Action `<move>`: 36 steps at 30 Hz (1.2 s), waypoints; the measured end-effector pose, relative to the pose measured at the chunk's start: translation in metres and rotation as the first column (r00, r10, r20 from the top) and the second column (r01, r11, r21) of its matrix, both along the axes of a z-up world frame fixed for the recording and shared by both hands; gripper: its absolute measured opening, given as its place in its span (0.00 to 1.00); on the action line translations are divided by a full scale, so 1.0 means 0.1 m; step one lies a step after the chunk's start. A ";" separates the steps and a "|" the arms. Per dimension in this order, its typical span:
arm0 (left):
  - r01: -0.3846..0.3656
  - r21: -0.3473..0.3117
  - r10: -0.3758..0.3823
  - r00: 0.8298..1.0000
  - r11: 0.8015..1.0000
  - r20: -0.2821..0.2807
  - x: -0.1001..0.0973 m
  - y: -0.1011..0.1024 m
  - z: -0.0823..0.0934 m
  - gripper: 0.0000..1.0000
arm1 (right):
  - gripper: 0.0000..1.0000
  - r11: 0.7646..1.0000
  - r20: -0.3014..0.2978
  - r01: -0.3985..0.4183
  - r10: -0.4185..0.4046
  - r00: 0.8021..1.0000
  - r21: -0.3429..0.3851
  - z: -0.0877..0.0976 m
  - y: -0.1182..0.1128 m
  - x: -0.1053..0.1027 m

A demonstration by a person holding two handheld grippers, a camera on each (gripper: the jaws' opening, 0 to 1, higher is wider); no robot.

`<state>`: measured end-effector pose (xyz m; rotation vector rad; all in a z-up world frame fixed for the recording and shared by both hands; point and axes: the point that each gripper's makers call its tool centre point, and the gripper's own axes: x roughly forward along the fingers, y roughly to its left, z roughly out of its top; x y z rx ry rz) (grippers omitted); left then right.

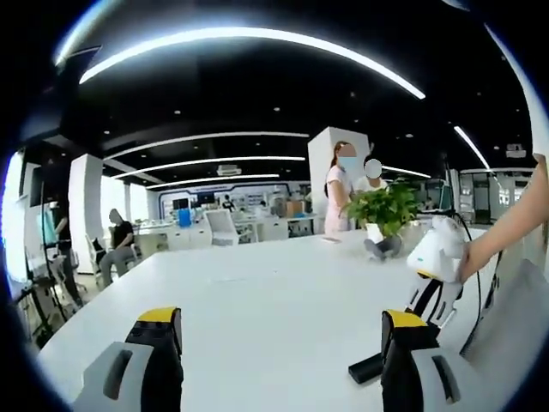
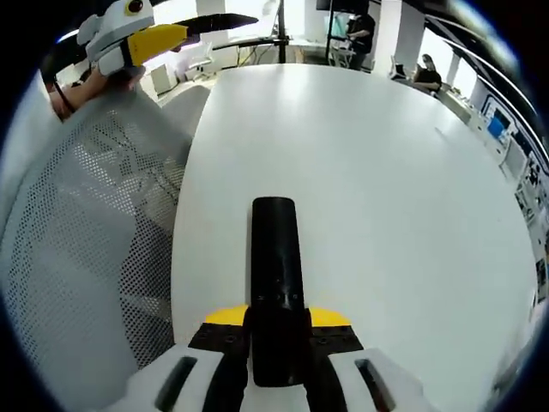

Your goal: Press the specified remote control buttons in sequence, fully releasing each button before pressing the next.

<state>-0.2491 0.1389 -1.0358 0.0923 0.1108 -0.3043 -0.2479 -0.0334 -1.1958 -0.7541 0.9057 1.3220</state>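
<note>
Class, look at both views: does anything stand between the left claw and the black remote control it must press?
Nothing visible does. The long black plastic remote control is clamped in the right claw over the white table. The left claw is open, with bare tabletop between it and the remote's end.

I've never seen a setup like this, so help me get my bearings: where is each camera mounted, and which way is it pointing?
Left gripper view: rides on the left gripper, facing across the white table toward a potted plant; its own jaws stand apart.
Right gripper view: rides on the right gripper, looking down the table along the black remote control clamped in its jaws; a mesh chair stands left.
Shared: the table, the remote, and each view catches the other gripper, with a hand.
</note>
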 end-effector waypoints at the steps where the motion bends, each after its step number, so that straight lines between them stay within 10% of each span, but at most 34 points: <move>1: -0.001 0.003 0.001 1.000 1.000 0.002 0.00 0.00 0.00 1.00 | 0.21 1.000 -0.001 0.000 0.000 1.000 -0.005 0.00 0.00 0.03; 36: 0.016 0.035 -0.014 0.999 0.999 -0.034 0.00 -0.04 -0.08 0.99 | 0.21 0.988 0.021 -0.072 0.076 0.997 -0.139 -0.02 -0.10 0.85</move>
